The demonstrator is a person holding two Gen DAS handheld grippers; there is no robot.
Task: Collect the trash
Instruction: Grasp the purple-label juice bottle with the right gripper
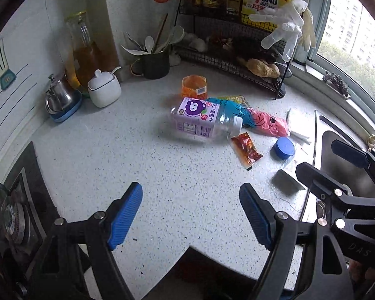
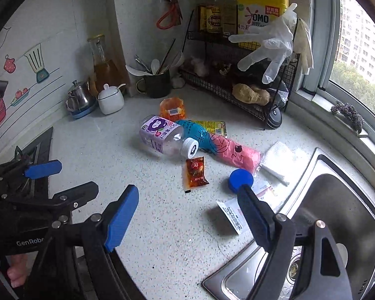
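While both claws, left (image 1: 190, 213) and right (image 2: 188, 215), hover wide apart and empty, the clear bottle (image 2: 166, 138) lies on its side, capped and seemingly empty, on the counter (image 2: 162, 225). Just beside its cap lie a red sauce packet (image 2: 195, 172) and a pink-and-blue wrapper (image 2: 227, 147); a blue lid (image 2: 240, 178) rests nearer the sink (image 2: 337, 200), nothing blocking them.

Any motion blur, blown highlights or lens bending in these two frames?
Left wrist view: the juice bottle is smeared by motion, the window is overexposed, the sink edge bows. Right wrist view: sharper bottle, washed-out window, same fisheye curving and dark corners.
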